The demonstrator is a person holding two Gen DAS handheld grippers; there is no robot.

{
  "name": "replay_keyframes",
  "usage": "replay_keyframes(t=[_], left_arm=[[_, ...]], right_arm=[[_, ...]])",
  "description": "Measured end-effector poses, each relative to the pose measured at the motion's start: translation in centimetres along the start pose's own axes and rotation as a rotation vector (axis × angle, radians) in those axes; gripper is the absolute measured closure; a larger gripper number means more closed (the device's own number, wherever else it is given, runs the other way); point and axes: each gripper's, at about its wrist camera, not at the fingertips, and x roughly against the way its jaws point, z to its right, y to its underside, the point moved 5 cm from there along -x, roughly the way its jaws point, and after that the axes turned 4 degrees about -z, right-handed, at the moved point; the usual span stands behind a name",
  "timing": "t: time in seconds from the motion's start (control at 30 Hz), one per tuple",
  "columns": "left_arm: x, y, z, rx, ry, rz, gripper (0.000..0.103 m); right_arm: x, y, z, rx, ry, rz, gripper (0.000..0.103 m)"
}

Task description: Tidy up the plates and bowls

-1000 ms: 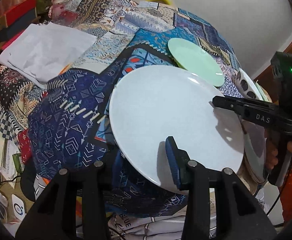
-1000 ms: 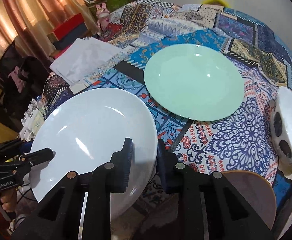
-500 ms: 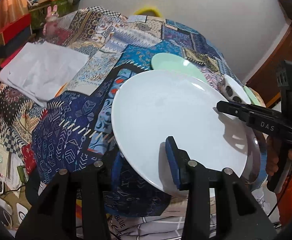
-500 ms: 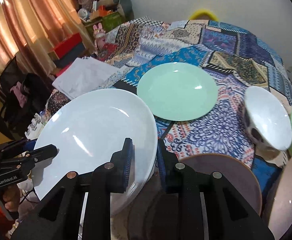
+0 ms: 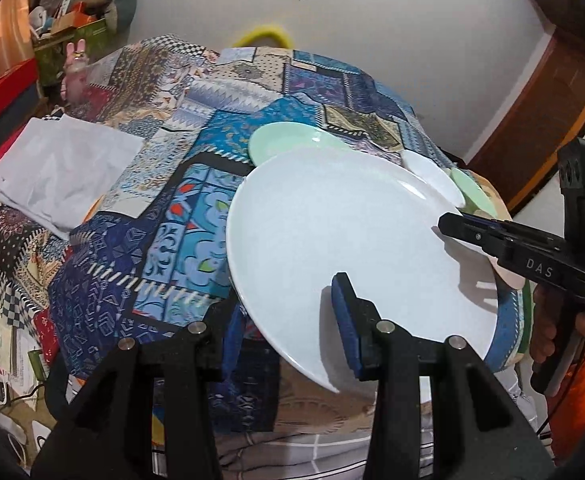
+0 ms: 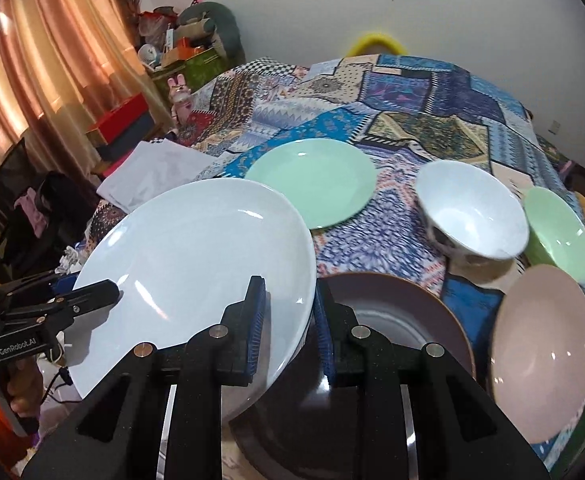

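A large white plate (image 5: 332,232) hangs tilted above the near edge of the patchwork-covered table (image 5: 212,92). My left gripper (image 5: 284,300) is shut on its near rim, one finger under the plate and the blue-padded finger on top. The right gripper (image 5: 450,224) pinches the opposite rim. In the right wrist view the right gripper (image 6: 288,284) is shut on the white plate (image 6: 188,248), and the left gripper (image 6: 108,290) clamps its far side. A mint green plate (image 6: 312,180) lies flat behind it.
A dark brown plate (image 6: 404,308) sits under the right gripper, with a pink bowl (image 6: 544,352), a green bowl (image 6: 560,232) and a white patterned bowl (image 6: 472,208) to its right. Folded white cloth (image 5: 60,168) lies at the left. Boxes and clutter (image 6: 180,56) stand behind.
Both grippers have risen and pulled back with the white plate held between them. More of the table and the bowls on the right has come into view.
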Motion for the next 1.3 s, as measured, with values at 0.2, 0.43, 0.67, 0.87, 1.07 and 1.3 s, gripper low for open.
replay_keyframes(t=[0.2,0.43,0.67,0.87,1.07,1.3], left_arm=[[-0.5,0.2,2.1,-0.035,0.019,-0.014,0.062],[-1.6,0.4,4.3,-0.063,0.037,-0.049,0.062],[-3.3,1.1,6.1,-0.096,0.04,-0.091,0.062],[-5.2,1.6,7.4,-0.118,0.042,-0.135,0.061],[-6.7,1.9,8.6,-0.148,0.037,-0.162,0.061],[-8.4,2.1,9.6,-0.17,0.031,-0.196,0.061]], right_arm=[[1.4,1.3,1.6,-0.039,0.011,0.018,0.081],[2.1,3.2,3.4,-0.083,0.02,0.015,0.081],[2.1,5.1,5.5,-0.137,0.01,-0.003,0.081],[2.0,6.6,7.0,-0.186,0.01,-0.018,0.081],[1.7,7.6,8.3,-0.225,0.009,-0.028,0.081],[1.4,8.5,9.4,-0.263,0.003,-0.036,0.081]])
